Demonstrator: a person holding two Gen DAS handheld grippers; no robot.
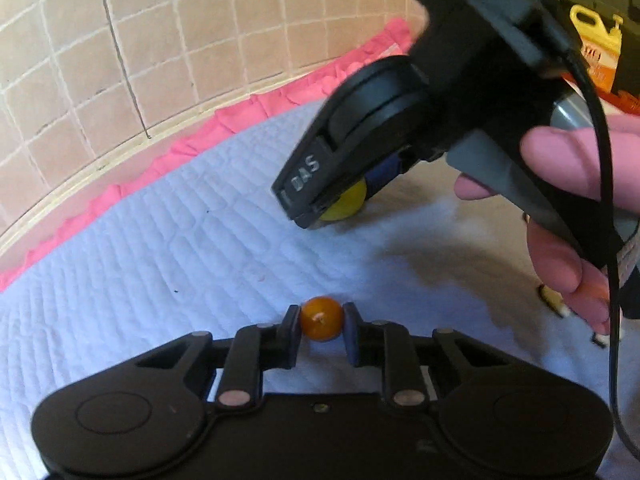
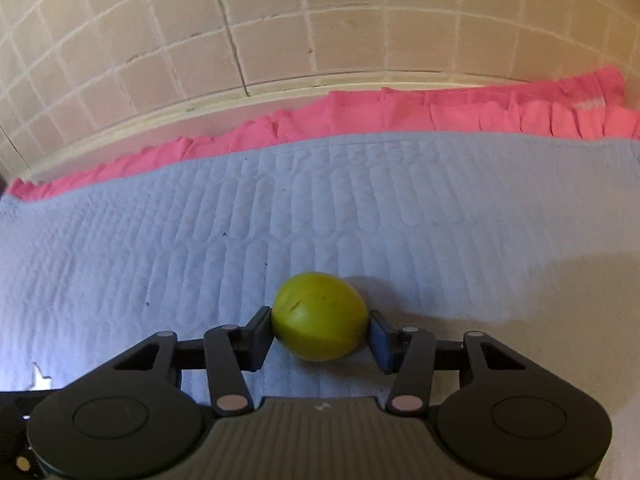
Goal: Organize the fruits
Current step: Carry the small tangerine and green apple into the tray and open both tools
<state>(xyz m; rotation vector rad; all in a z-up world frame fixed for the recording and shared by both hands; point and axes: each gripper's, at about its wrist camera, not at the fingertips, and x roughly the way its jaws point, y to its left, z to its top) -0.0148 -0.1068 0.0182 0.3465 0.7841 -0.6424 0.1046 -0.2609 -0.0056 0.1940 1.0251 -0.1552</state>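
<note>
In the left wrist view my left gripper (image 1: 322, 322) is shut on a small round orange fruit (image 1: 322, 319), held just above the pale blue quilted cloth (image 1: 180, 248). In the right wrist view my right gripper (image 2: 320, 322) is shut on a yellow-green fruit (image 2: 319, 316), low over the same cloth (image 2: 280, 208). The right gripper also shows in the left wrist view (image 1: 340, 200), ahead and to the right, with the yellow-green fruit (image 1: 346, 202) between its fingers and a hand on its handle.
A pink ruffled trim (image 2: 400, 116) borders the cloth's far side, against a beige tiled wall (image 2: 280, 20). A yellow jug (image 1: 596, 36) stands at the far right. Small dark and white objects (image 1: 554, 300) lie on the cloth at right.
</note>
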